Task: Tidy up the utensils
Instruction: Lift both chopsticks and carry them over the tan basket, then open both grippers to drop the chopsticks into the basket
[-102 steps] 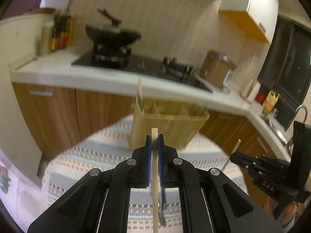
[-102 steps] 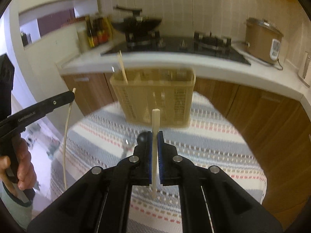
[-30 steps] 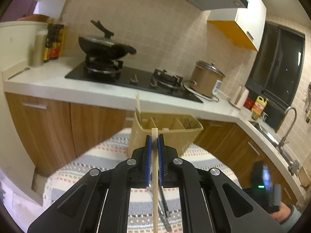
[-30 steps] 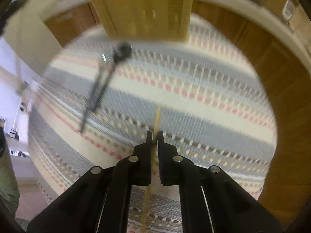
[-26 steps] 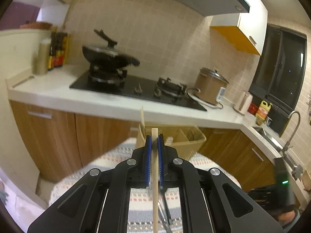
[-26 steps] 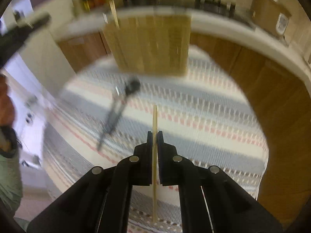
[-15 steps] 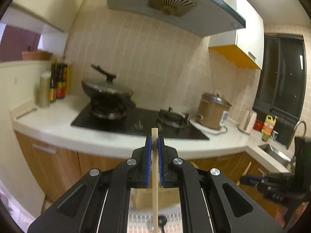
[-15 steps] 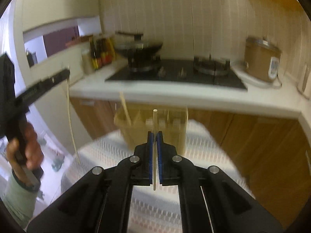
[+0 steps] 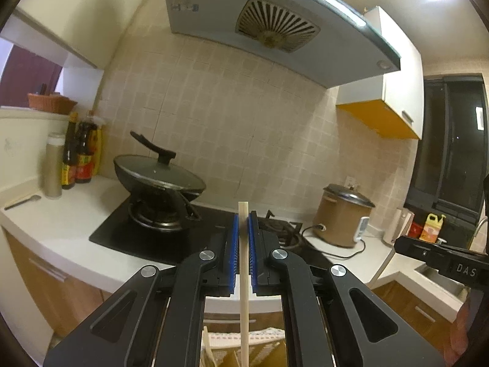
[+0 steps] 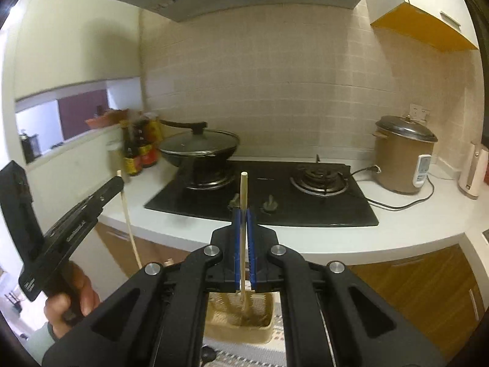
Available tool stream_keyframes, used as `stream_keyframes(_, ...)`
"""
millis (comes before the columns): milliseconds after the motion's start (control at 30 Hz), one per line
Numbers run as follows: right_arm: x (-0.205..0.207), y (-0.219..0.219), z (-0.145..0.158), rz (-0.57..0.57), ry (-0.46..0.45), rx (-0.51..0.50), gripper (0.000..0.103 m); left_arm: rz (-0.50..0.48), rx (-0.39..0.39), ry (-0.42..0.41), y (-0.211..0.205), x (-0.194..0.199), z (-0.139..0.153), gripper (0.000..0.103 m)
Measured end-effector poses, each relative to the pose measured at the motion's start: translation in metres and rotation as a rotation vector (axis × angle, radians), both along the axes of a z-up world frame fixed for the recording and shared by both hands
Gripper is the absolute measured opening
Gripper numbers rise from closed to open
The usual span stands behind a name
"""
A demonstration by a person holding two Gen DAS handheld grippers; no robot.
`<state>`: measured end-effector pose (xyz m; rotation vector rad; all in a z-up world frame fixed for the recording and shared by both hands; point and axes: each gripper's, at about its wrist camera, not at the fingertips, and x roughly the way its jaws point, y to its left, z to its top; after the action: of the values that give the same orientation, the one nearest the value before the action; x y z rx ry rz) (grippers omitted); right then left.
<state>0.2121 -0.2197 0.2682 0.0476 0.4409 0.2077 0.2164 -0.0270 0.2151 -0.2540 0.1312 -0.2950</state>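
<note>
The left gripper is clamping its blue-padded jaws on a pale wooden chopstick, which is standing upright between the pads, its square top poking just above them and its lower length running down past the gripper body. The right gripper is likewise pinching a second chopstick, thinner and round-tipped, upright in its closed jaws, with the upper end rising well above the pads and the lower end reaching down toward the beige utensil basket.

The basket is sitting directly below the right gripper on a striped cloth; in the left wrist view only its rim and a few sticks inside are showing beneath the left gripper. In the right wrist view the left gripper is appearing to the left of the basket, higher than it, with its chopstick hanging down from the tip, and a hand is gripping its handle.

Beyond the basket, the white worktop is carrying a black hob, with a lidded wok on the burner left of the basket's line and a brown rice cooker far to its right. Sauce bottles are standing left of the wok, and an extractor hood is hanging above.
</note>
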Motion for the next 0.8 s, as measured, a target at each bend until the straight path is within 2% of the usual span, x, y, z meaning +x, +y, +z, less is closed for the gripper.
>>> stream_keyframes(67,0.012,0.002,-0.017,-0.018,0.022,-0.014,0.003,-0.011,0.012,0.018,-0.004,0.013,-0.015,0.004)
stream_keyframes(167,0.027,0.004,-0.046,-0.031,0.059,-0.022,0.003,-0.033,-0.015,0.048,-0.001,0.026,-0.035,0.004)
stream_keyframes(300,0.039,0.005,-0.077,-0.056,0.11,-0.037,0.003,0.0,-0.028,0.021,-0.001,0.03,-0.054,0.004)
stream_keyframes(667,0.038,0.019,-0.108,-0.052,0.172,-0.077,0.003,0.002,0.024,0.023,-0.009,0.021,-0.076,0.006)
stream_keyframes(733,0.039,0.021,-0.112,-0.034,0.213,-0.07,0.003,0.01,0.013,0.038,-0.004,0.017,-0.076,0.018)
stream_keyframes(767,0.039,0.022,-0.113,-0.03,0.229,-0.065,0.003,0.011,0.012,0.045,-0.002,0.016,-0.076,0.034)
stream_keyframes(800,0.038,0.022,-0.115,-0.028,0.248,-0.066,0.004,0.013,0.01,0.049,0.002,0.012,-0.075,0.041)
